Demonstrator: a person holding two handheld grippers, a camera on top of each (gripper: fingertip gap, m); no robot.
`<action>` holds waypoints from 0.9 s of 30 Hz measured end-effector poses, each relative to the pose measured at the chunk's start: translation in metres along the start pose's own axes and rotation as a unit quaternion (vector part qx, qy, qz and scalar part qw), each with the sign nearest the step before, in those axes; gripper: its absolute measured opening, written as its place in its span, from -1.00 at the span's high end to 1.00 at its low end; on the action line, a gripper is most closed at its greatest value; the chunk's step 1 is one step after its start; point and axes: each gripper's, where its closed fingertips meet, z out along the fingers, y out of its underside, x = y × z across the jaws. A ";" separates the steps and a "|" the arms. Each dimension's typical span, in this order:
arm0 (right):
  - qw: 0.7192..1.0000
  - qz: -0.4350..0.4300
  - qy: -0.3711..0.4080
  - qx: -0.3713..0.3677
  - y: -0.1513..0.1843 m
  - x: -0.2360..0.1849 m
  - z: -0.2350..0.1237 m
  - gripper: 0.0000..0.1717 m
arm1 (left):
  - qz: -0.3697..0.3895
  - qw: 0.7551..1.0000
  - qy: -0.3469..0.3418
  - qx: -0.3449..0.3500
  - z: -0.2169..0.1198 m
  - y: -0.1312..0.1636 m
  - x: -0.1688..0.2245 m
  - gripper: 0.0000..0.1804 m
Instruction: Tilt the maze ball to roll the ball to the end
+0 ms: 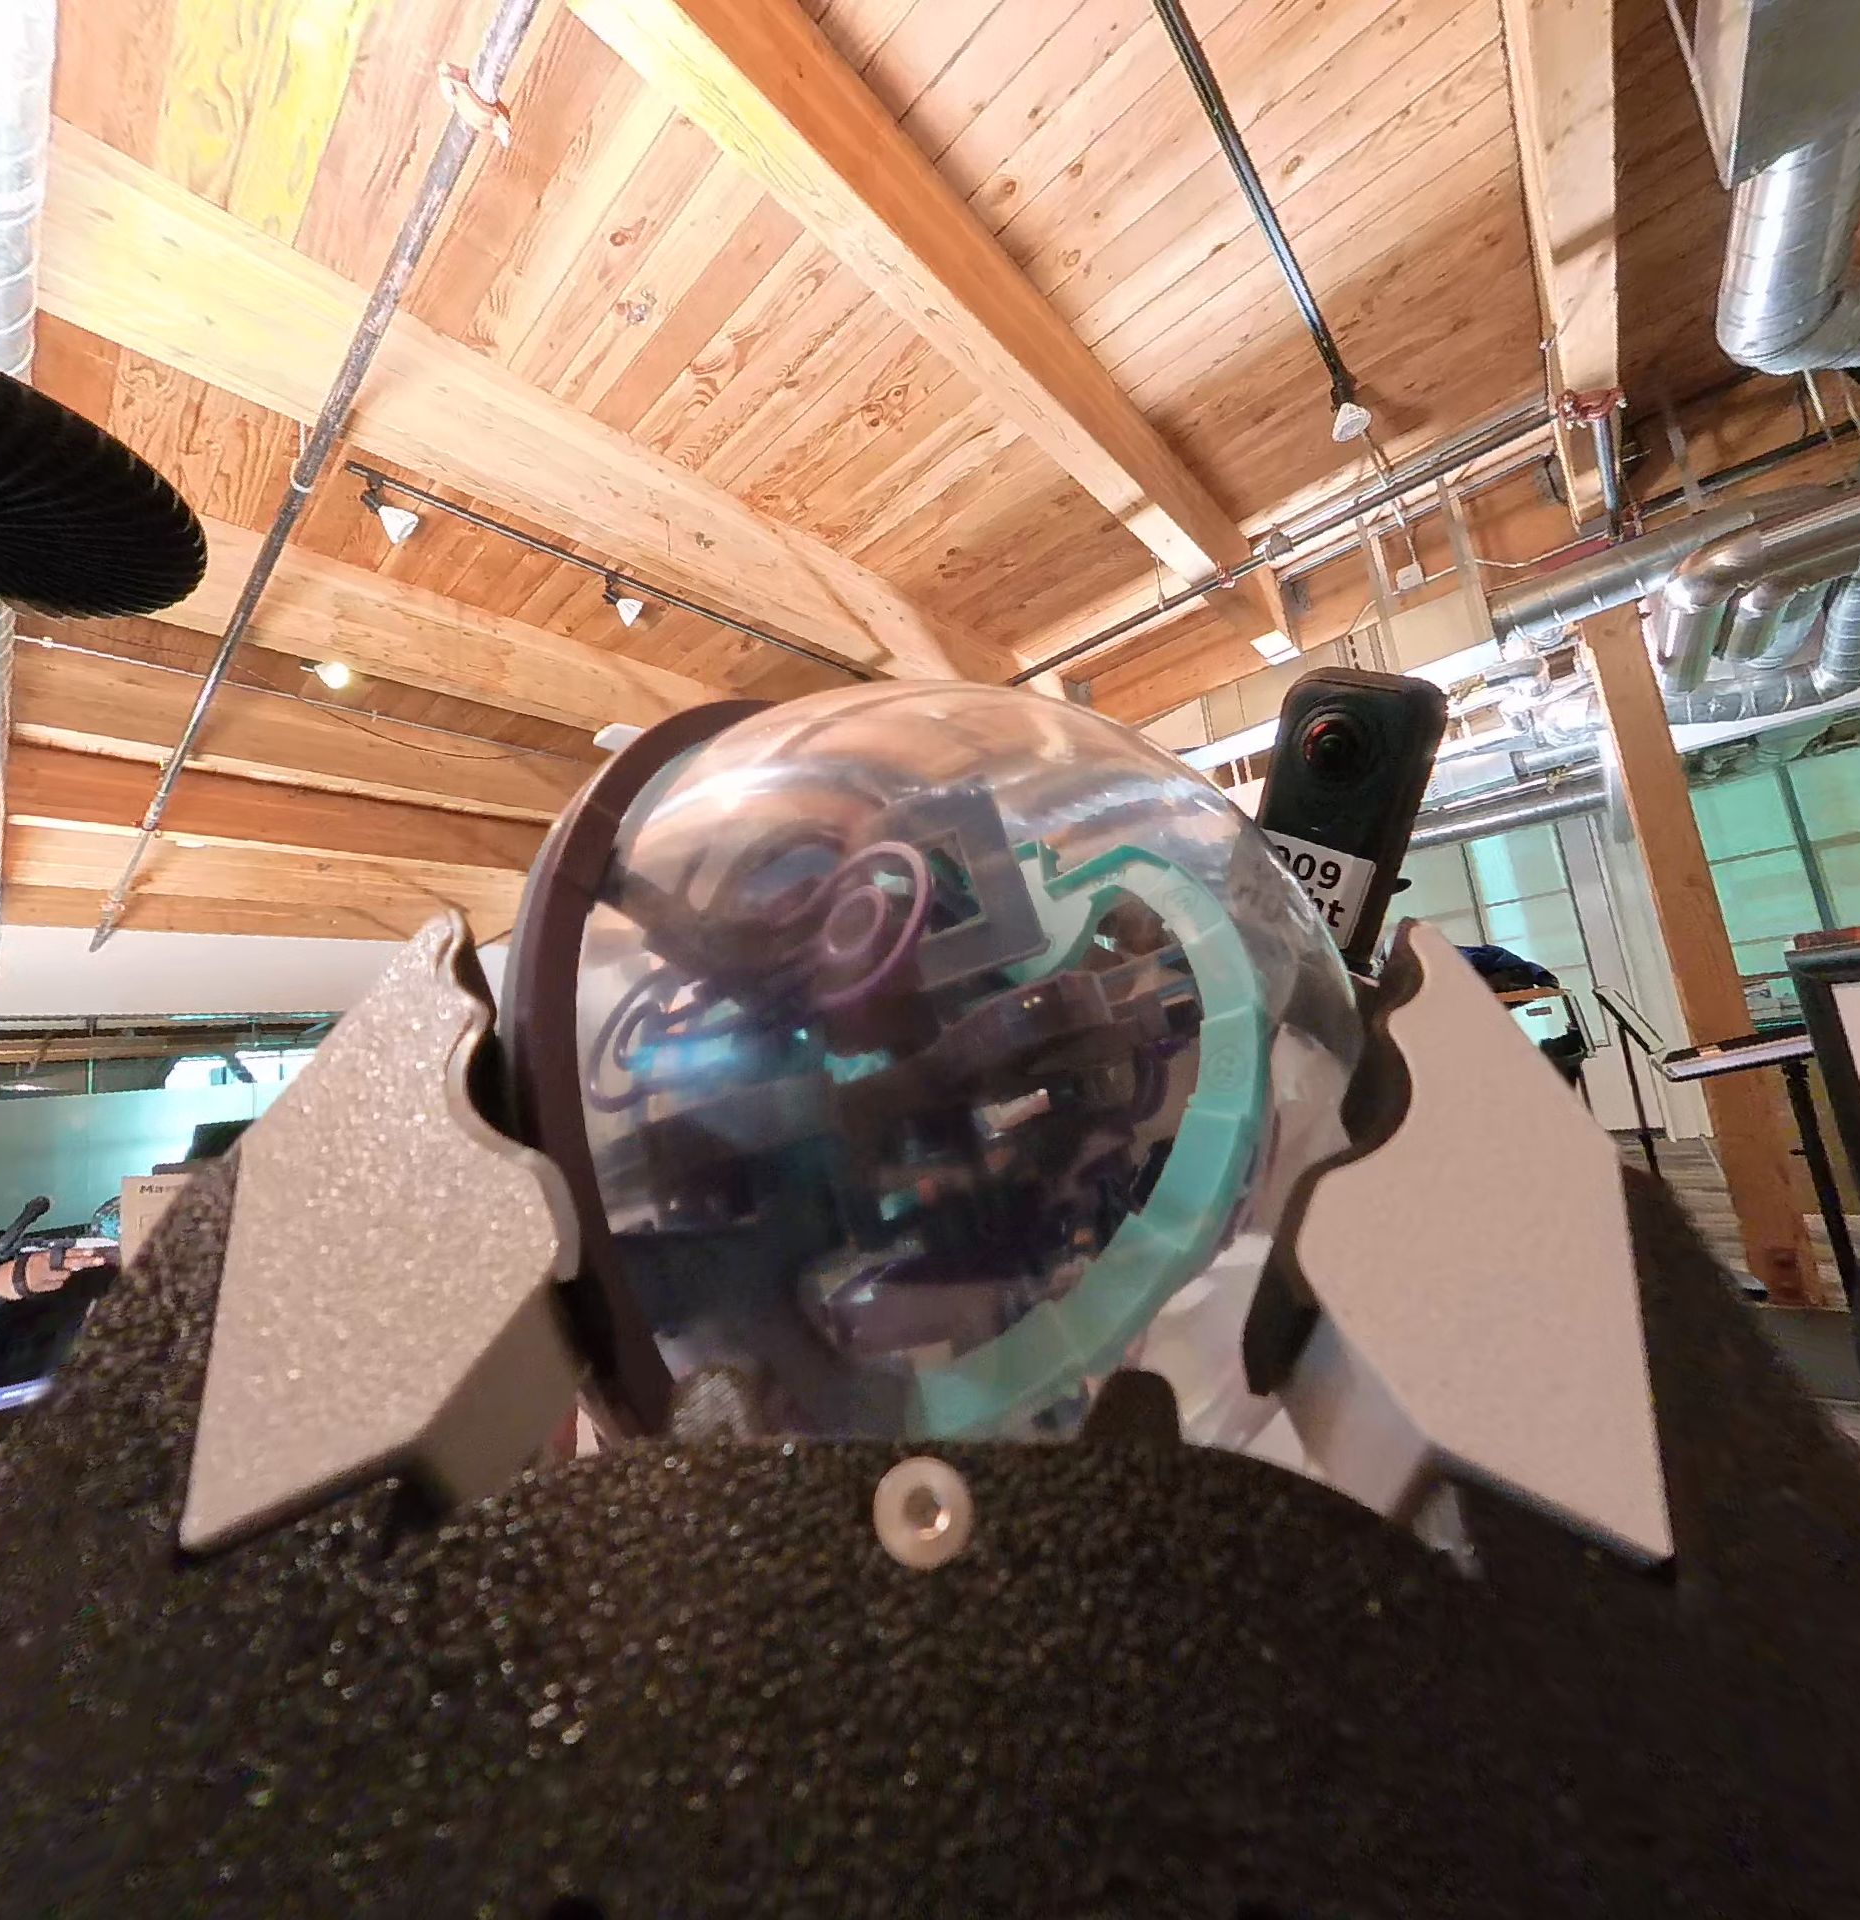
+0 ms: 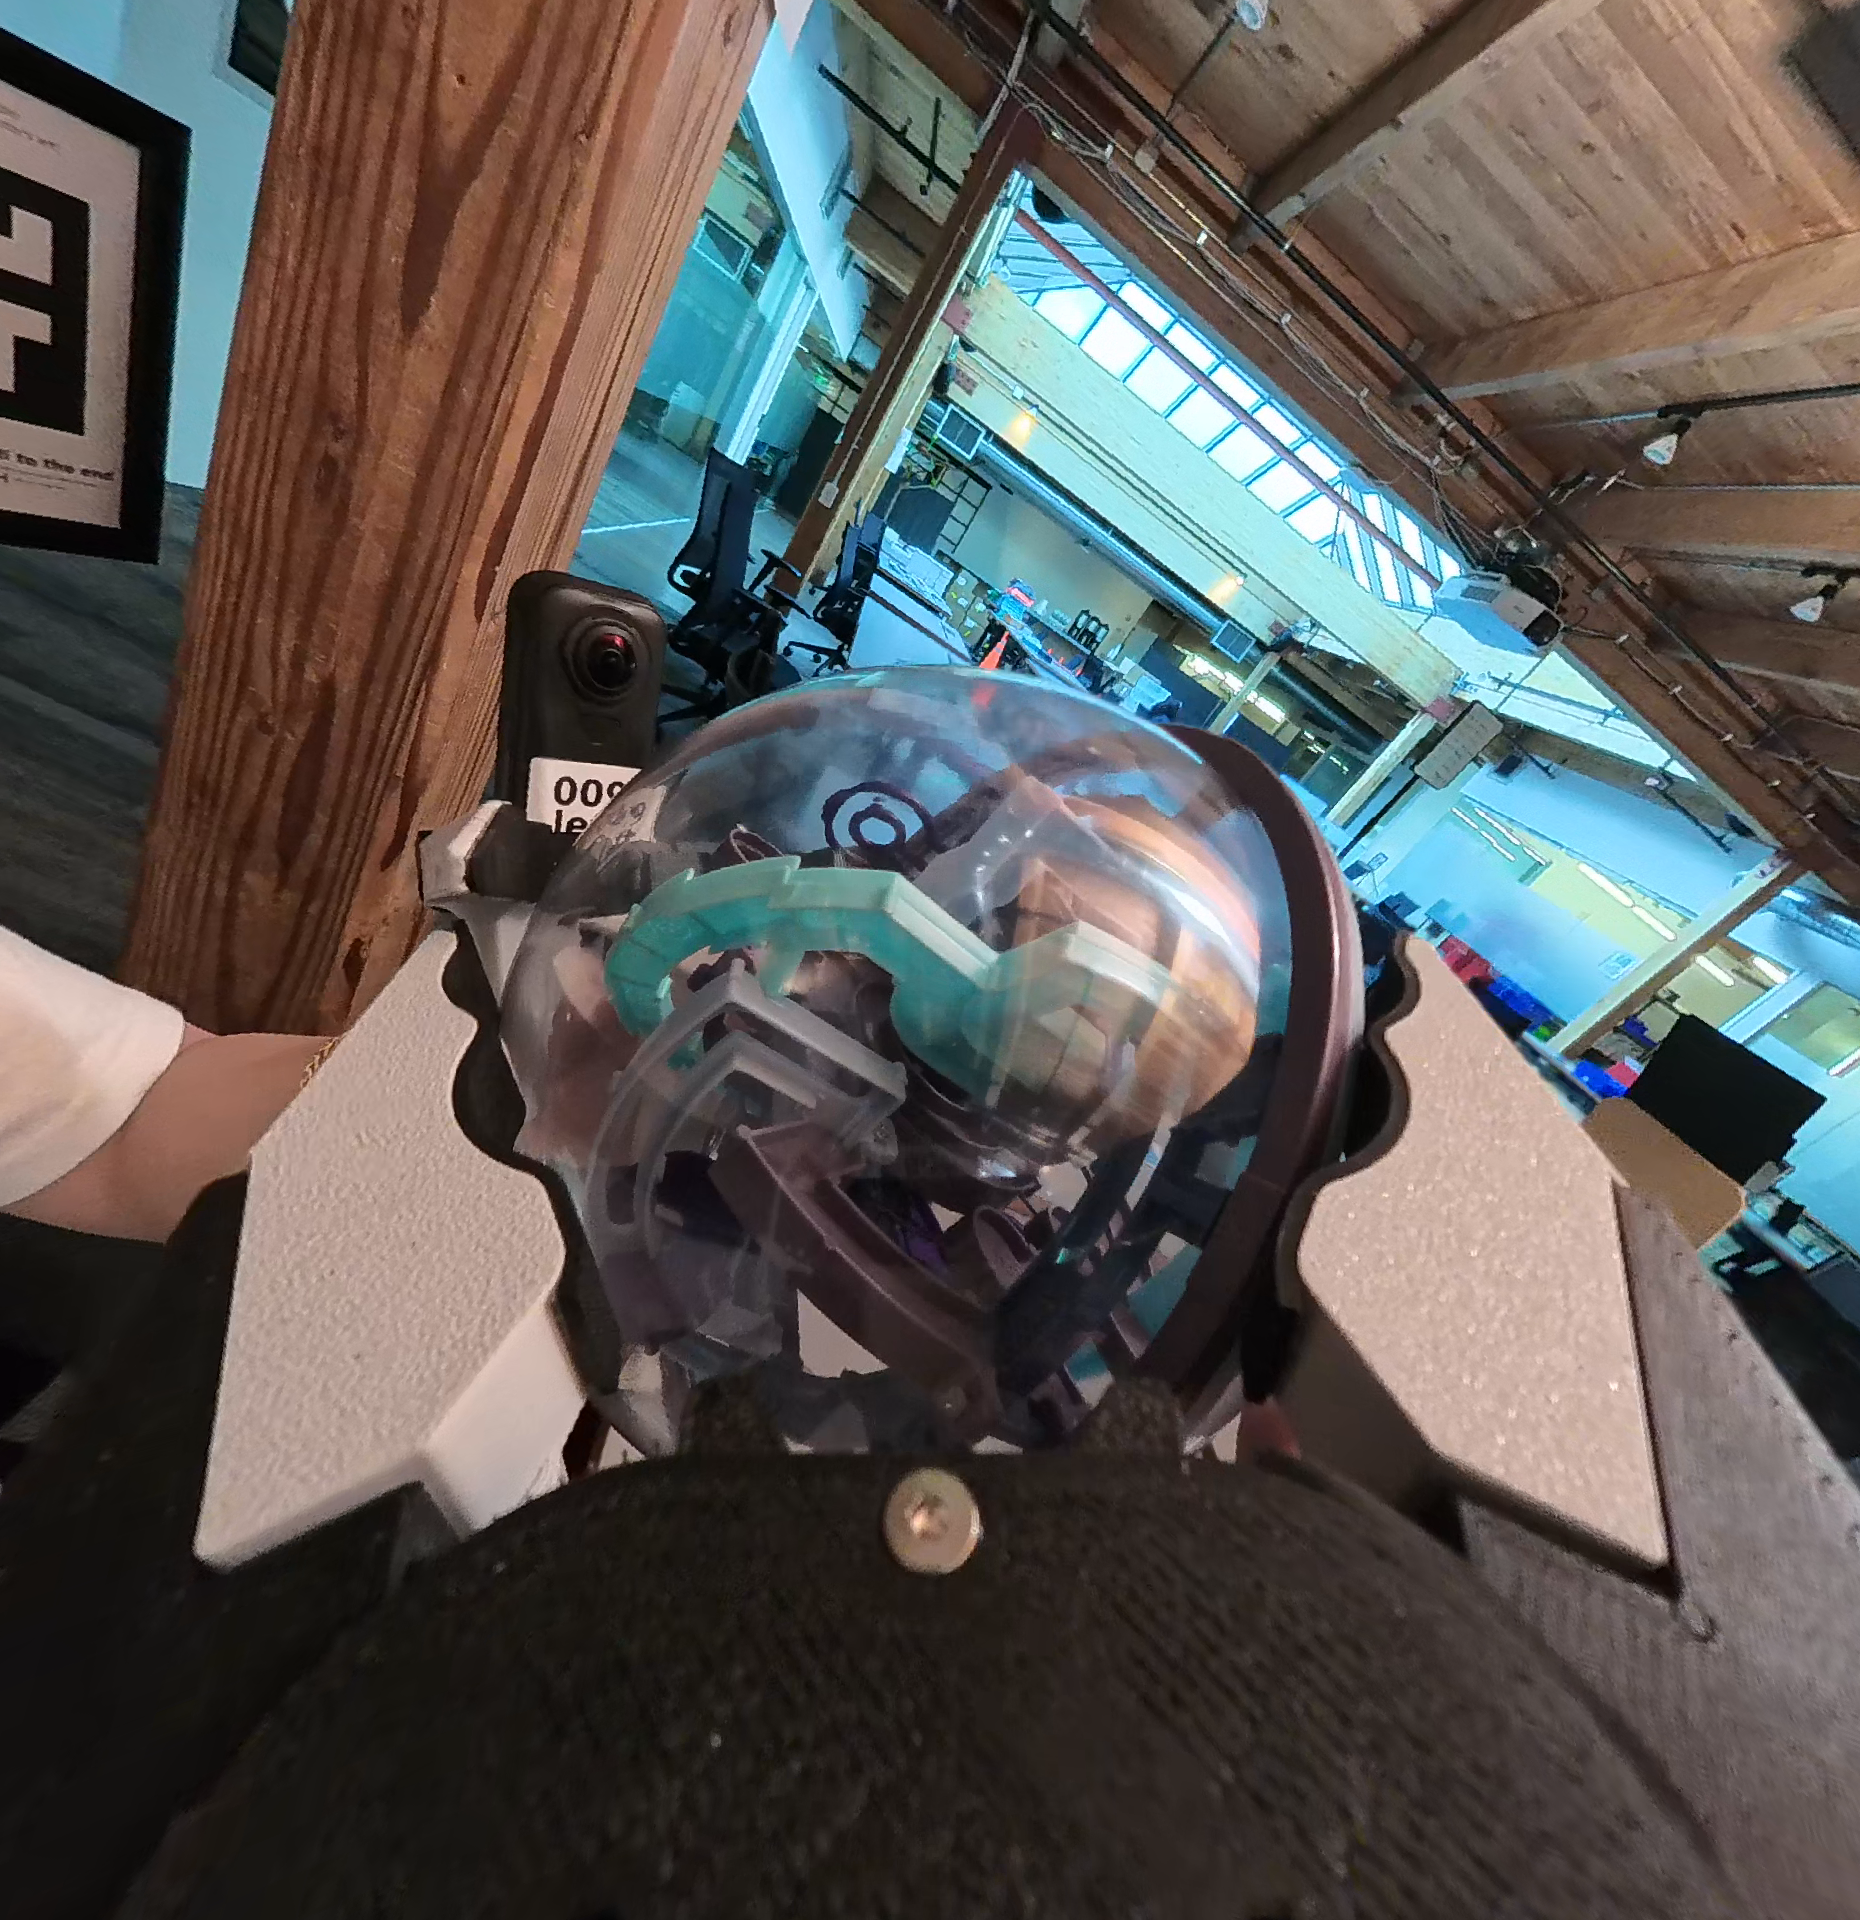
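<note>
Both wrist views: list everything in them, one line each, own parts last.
Maze ball: one, clear shell, teal and purple tracks, dark band; between both grippers' fingers.
Ceiling: one, wood planks and beams.
Ducts: several, silver; upper right in the left view.
Post: one, wood; left in the right view.
Framed sign: one, black and white; upper left.
Chairs: several, black; far back.
Sleeve: one, white; left edge.
Left gripper: grey fingers on the ball.
Right gripper: grey fingers on the ball.
</note>
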 end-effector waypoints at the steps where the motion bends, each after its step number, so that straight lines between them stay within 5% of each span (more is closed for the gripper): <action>1: 1.000 0.009 0.002 -0.003 0.001 0.001 0.000 -0.83 | -0.006 1.000 -0.003 -0.005 0.000 0.001 -0.001 -0.74; 4: 0.982 0.175 0.037 -0.060 0.030 0.020 0.002 -0.83 | -0.136 0.985 -0.052 -0.087 0.001 0.027 -0.023 -0.74; 7: 0.907 0.392 0.105 -0.114 0.105 0.047 -0.002 -0.84 | -0.334 0.913 -0.094 -0.215 -0.005 0.098 -0.062 -0.75; 9: 0.873 0.457 0.121 -0.120 0.151 0.048 -0.005 -0.83 | -0.405 0.869 -0.107 -0.263 -0.020 0.141 -0.078 -0.74; 15: 0.834 0.529 0.118 -0.104 0.228 0.031 -0.010 -0.83 | -0.429 0.836 -0.146 -0.309 -0.062 0.212 -0.089 -0.74; 27: 0.800 0.584 0.119 -0.073 0.307 -0.016 -0.021 -0.83 | -0.438 0.804 -0.163 -0.367 -0.122 0.284 -0.076 -0.74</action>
